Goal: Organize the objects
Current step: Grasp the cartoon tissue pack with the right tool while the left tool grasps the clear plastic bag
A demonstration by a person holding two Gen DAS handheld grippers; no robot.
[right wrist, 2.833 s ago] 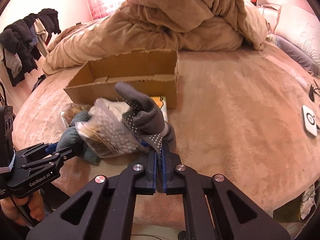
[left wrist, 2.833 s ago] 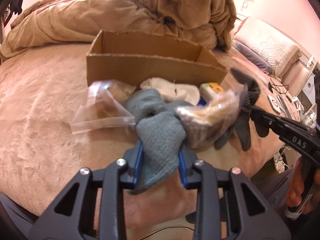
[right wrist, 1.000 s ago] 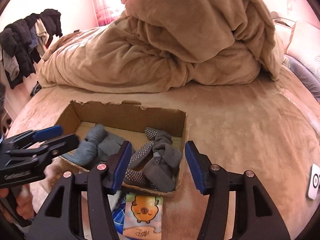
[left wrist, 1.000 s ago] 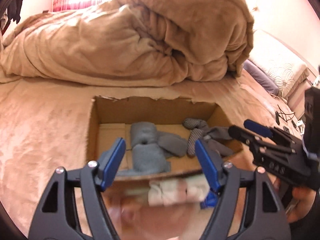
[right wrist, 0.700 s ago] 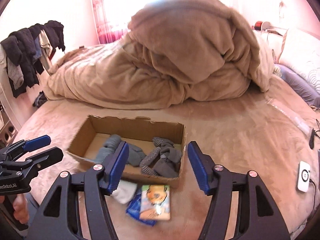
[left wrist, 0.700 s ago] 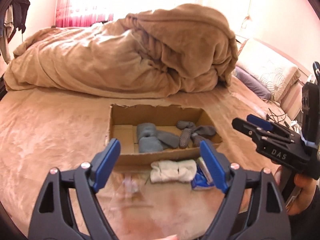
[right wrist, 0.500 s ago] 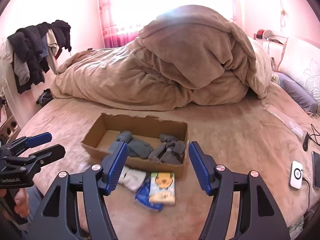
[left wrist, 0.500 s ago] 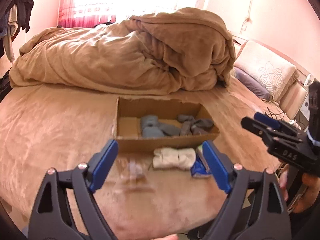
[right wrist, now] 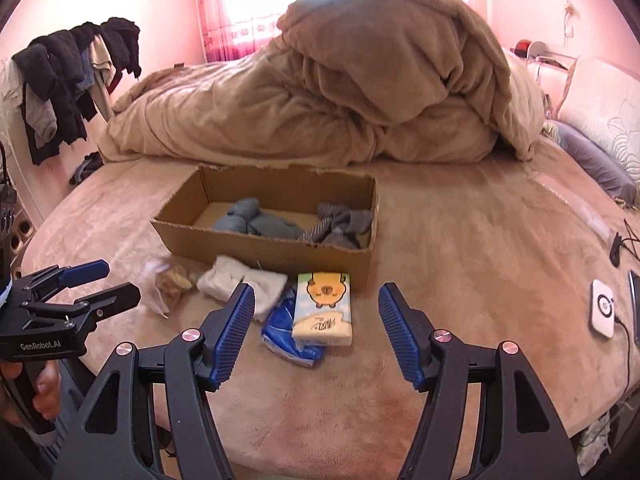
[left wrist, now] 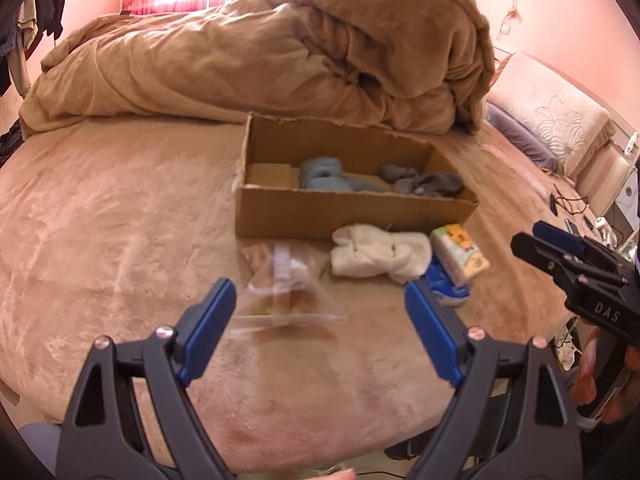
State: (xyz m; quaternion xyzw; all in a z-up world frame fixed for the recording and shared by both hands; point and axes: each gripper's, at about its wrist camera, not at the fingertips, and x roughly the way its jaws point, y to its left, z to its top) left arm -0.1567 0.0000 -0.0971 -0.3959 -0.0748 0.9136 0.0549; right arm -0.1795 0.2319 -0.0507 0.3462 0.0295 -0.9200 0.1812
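An open cardboard box (left wrist: 352, 216) (right wrist: 264, 250) lies on the bed and holds a blue-grey sock (left wrist: 322, 176) (right wrist: 256, 224) and a grey dotted glove (left wrist: 424, 182) (right wrist: 340, 224). In front of it lie a clear bag of snacks (left wrist: 284, 292) (right wrist: 170, 280), a white sock (left wrist: 380, 254) (right wrist: 244, 280), a tissue pack with a cartoon bear (left wrist: 460, 252) (right wrist: 324, 308) and a blue packet (left wrist: 446, 288) (right wrist: 286, 332). My left gripper (left wrist: 320, 320) is open and empty above the clear bag. My right gripper (right wrist: 316, 324) is open and empty above the tissue pack.
A heaped tan duvet (right wrist: 340, 92) fills the bed behind the box. Pillows (left wrist: 552, 120) lie at the right. A white charger and cables (right wrist: 602, 308) rest near the bed's right edge. Clothes (right wrist: 68, 76) hang at the left wall.
Both grippers let go of the sock and the glove in the box, opened, and drew back toward the bed's front edge. The loose items now lie below the fingers.
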